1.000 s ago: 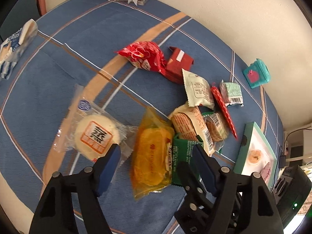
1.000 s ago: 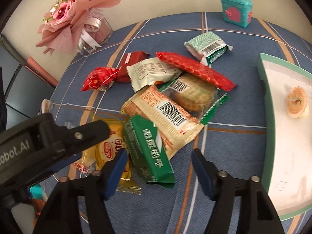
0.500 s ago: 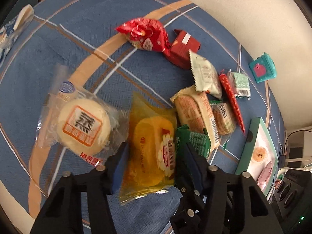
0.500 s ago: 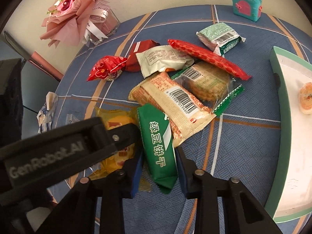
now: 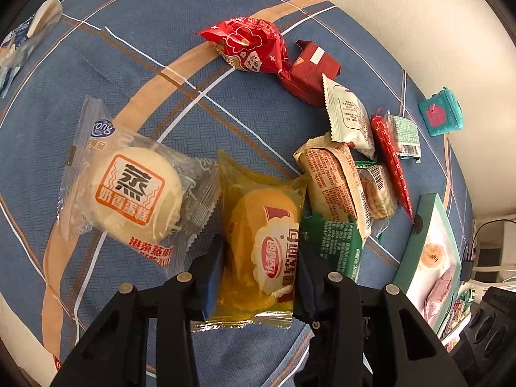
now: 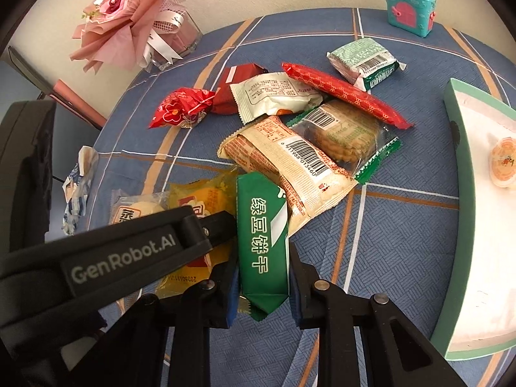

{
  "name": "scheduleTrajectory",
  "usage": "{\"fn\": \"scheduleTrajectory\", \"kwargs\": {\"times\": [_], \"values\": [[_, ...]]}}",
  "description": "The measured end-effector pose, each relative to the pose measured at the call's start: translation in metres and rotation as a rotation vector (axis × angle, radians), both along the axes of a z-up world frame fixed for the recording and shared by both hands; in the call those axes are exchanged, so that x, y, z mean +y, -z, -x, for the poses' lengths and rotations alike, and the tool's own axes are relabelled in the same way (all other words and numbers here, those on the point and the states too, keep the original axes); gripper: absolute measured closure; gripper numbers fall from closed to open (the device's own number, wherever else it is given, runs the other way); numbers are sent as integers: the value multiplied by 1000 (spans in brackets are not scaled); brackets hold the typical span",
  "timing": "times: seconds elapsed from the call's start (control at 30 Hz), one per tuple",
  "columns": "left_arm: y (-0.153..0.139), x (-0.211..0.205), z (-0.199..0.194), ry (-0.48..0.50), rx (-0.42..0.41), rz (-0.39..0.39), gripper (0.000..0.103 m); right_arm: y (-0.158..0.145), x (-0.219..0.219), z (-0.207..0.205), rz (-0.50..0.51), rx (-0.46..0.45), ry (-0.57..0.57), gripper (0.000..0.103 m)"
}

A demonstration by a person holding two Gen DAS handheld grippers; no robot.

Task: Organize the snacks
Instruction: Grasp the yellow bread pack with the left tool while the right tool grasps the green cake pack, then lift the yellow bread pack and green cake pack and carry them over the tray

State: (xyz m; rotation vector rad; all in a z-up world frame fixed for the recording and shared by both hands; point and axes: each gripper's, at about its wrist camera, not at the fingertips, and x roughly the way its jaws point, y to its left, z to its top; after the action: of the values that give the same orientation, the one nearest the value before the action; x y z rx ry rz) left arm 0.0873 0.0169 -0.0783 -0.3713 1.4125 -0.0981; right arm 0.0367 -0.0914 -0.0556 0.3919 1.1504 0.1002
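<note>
Several wrapped snacks lie in a pile on the blue plaid tablecloth (image 5: 96, 48). My left gripper (image 5: 261, 267) is shut on the yellow soft-bread packet (image 5: 261, 251), one finger on each side. My right gripper (image 6: 262, 277) is shut on the green mung-bean biscuit packet (image 6: 262, 238), whose far end lies under a beige barcode packet (image 6: 290, 161). The left gripper's black body (image 6: 122, 258) shows at the left of the right wrist view, just beside the green packet. A round steamed cake in clear wrap (image 5: 132, 193) lies left of the yellow packet.
A mint-green tray (image 6: 458, 161) with a small round sweet (image 6: 503, 164) stands at the right. Red, white and green packets (image 6: 345, 93) lie further back. A teal toy box (image 6: 409, 6) and a pink bouquet (image 6: 135, 19) stand at the far edge.
Both grippers moved forward and down onto the pile and closed: the left around the yellow packet, the right around the green packet.
</note>
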Motion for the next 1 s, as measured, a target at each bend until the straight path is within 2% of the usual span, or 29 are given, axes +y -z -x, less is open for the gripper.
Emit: {"fn": "scheduleTrajectory", "kwargs": {"times": [0.13, 0.6, 1.0], "values": [[-9, 0, 0, -7, -19, -3, 61, -9, -3, 4, 7, -18, -9, 77], [-69, -6, 14, -37, -172, -8, 61, -50, -26, 24, -5, -101, 14, 77], [-80, -68, 25, 43, -190, -10, 61, -59, -88, 45, 30, -112, 128, 77]]}}
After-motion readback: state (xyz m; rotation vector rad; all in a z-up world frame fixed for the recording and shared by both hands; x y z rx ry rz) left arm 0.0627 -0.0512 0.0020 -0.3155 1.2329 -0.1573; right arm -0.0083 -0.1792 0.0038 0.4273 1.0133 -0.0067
